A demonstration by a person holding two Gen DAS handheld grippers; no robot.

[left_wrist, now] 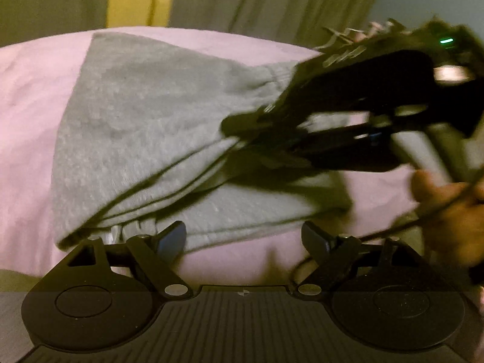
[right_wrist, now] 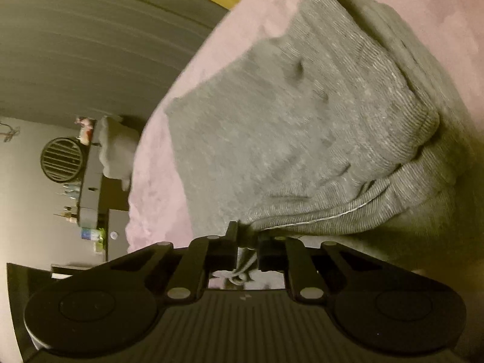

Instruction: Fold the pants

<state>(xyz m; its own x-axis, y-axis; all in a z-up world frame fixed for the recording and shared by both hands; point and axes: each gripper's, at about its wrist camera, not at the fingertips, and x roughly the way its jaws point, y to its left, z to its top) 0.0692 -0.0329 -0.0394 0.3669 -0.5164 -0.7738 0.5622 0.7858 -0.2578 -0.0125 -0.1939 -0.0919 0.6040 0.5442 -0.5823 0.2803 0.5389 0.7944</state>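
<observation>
Grey sweatpants point(left_wrist: 145, 127) lie folded in layers on a pink bed cover point(left_wrist: 27, 121). My left gripper point(left_wrist: 243, 242) is open and empty, just in front of the near edge of the pants. My right gripper point(left_wrist: 239, 127) reaches in from the right and lifts the top layers by their edge. In the right wrist view my right gripper point(right_wrist: 246, 239) is shut on a bunched edge of the pants point(right_wrist: 302, 121), with a drawstring hanging between the fingers.
The pink bed cover point(right_wrist: 181, 99) ends at a rounded edge on the left. Beyond it stand a shelf with small items point(right_wrist: 87, 181) and a round fan point(right_wrist: 62, 158). Curtains point(left_wrist: 242, 0) hang behind the bed. A hand point(left_wrist: 447, 211) holds the right gripper.
</observation>
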